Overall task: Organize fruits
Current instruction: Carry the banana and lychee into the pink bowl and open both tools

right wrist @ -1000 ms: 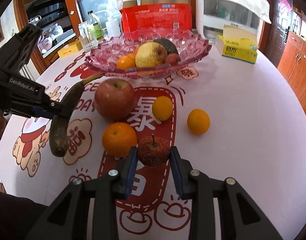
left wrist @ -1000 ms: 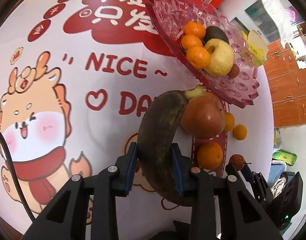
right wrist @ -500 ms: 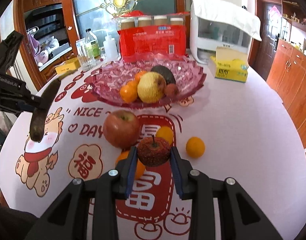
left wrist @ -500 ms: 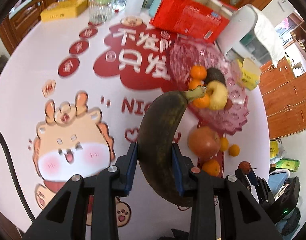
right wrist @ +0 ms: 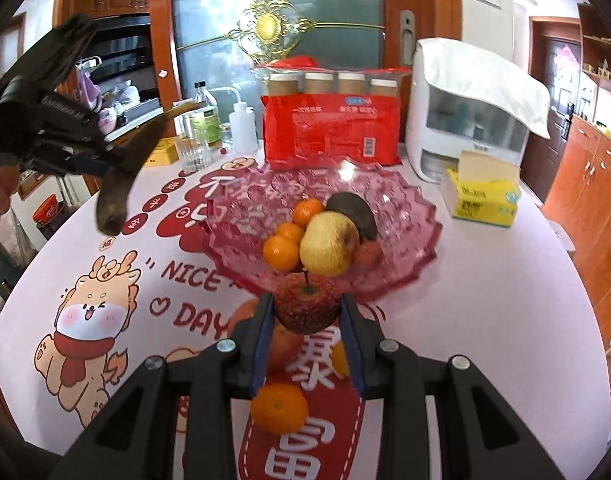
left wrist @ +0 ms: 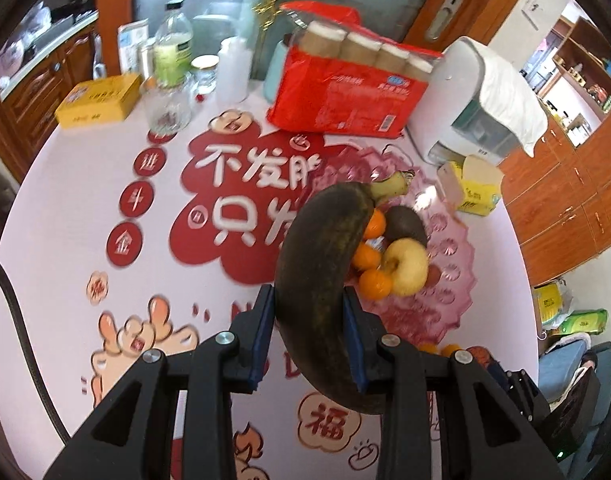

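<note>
Bowl (right wrist: 405, 240) mid-table, holding pear (right wrist: 329, 244), tangerines (right wrist: 281, 252); package (right wrist: 329, 132) behind; tissue box (right wrist: 481, 196) right.

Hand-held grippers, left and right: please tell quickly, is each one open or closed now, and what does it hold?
Left hand-held gripper: closed on the dark overripe curved banana.
Right hand-held gripper: closed on the small red round stemmed fruit.

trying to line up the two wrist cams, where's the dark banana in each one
Left wrist view: the dark banana fills the centre, clamped between the left gripper pads, its stem end over the pink bowl.
Right wrist view: the same banana is at the upper left, hanging in the air from the left gripper, clear of the table.
Shared landmark: the pink glass fruit bowl, with the yellow apple in it.
</note>
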{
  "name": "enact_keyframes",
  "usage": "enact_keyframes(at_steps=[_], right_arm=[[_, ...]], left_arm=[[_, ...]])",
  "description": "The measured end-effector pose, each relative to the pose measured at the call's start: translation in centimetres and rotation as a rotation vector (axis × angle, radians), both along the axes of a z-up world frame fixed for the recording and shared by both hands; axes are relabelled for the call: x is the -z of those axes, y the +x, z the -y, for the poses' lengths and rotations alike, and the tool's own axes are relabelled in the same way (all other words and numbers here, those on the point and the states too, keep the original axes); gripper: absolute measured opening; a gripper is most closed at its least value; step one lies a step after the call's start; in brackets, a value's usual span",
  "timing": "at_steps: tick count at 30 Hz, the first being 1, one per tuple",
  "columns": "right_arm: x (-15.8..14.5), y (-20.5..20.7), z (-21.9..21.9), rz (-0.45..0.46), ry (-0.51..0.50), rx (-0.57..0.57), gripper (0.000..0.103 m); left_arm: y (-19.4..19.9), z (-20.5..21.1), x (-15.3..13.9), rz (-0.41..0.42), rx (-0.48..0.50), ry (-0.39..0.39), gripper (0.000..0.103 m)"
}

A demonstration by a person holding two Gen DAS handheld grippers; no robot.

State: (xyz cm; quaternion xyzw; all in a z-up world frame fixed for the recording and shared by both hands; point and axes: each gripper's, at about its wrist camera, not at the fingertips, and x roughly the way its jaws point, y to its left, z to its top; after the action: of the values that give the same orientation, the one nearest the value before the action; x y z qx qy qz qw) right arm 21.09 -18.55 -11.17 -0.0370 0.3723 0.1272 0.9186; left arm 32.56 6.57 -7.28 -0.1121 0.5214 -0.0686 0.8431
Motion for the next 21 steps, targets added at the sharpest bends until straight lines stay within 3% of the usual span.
enact_keyframes(at_steps=[10,21], right_arm=[[-0.2,2.8,-0.8,0.011,0.003,-0.044,0.033],[1.9,5.3,-0.6,-0.075,0.019,-0.060,0.033]], left_arm=[[4.4,3.7,-0.4,0.029,0.032,0.019,0.031],[7.4,5.8,4.7,-0.085,0.044,0.047,0.031]])
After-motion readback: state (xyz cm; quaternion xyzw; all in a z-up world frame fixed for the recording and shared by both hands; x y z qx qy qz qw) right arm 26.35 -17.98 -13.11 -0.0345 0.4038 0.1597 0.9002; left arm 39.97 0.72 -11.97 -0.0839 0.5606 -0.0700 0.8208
